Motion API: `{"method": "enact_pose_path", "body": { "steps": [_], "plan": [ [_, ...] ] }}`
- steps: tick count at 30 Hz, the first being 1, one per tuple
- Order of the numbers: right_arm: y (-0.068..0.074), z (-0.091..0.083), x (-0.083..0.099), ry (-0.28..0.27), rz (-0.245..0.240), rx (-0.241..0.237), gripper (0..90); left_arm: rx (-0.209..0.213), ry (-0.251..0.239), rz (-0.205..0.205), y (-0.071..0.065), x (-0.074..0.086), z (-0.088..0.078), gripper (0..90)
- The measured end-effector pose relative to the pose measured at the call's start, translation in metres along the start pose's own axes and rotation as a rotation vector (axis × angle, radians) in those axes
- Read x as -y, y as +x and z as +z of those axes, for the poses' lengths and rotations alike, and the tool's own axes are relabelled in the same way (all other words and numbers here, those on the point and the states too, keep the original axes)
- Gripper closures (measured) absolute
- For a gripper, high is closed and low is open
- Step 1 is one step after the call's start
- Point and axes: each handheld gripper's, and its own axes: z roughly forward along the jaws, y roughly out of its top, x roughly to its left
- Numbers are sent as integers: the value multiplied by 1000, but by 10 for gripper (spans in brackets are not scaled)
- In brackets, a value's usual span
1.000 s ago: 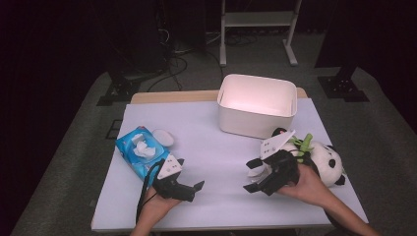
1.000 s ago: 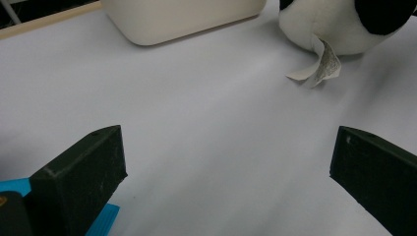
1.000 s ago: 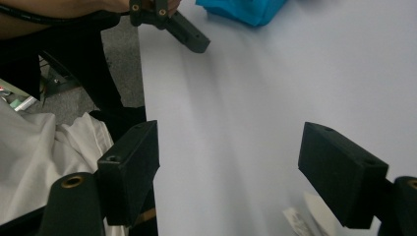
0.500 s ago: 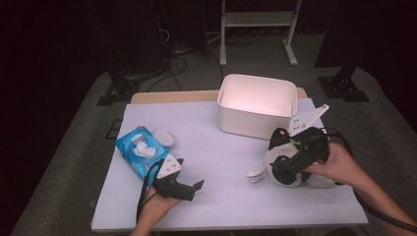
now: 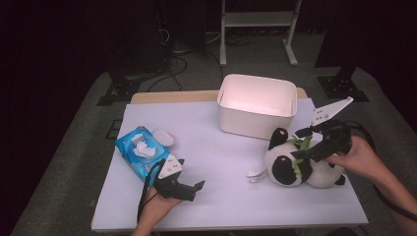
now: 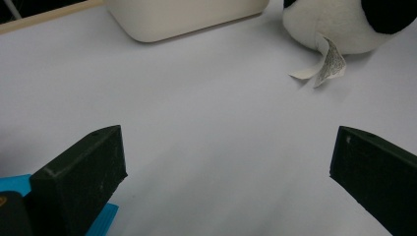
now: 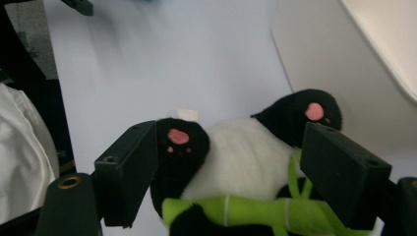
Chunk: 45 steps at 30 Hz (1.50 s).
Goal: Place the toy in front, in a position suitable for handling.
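Plush panda (image 5: 287, 162) lying by white bin (image 5: 257, 104).

Light from overhead falls brightly on the white-covered tabletop (image 5: 226, 147), while the surrounding floor is dim and murky. The white rectangular plastic bin (image 5: 257, 104) glows with pinkish glare inside. Shadows are soft. The right gripper view blurs toward its top edge.

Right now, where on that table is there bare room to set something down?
The widest bare stretch lies mid-table, between the wipes pack and the panda toy, in front of the white bin. The right side is crowded: the right gripper straddles the panda beside the bin.
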Motion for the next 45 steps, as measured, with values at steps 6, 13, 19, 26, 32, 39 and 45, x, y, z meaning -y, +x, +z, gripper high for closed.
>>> {"method": "enact_pose_path", "body": {
  "steps": [6, 13, 19, 26, 32, 39, 45],
  "plan": [
    [-12, -7, 8, 15, 23, 30, 210, 1, 0, 4, 0, 0, 1, 0],
    [-26, -8, 16, 28, 55, 57, 210, 2, 1, 3, -1, 0, 1, 0],
    [-34, -7, 23, 37, 78, 69, 218, 2, 2, 4, -1, 0, 1, 0],
    [-35, -1, 31, 72, 69, 55, 382, 1, 5, 4, 0, 0, 2, 0],
    [-31, -3, 34, 81, 51, 56, 553, -2, 4, 5, 0, 1, 1, 0],
    [-24, -11, 37, 79, 30, 28, 754, -7, -1, 3, 1, 1, 0, 0],
    [-17, -14, 33, 82, 5, 31, 773, -10, 1, 4, 2, 1, 0, 0]
  ]
}}
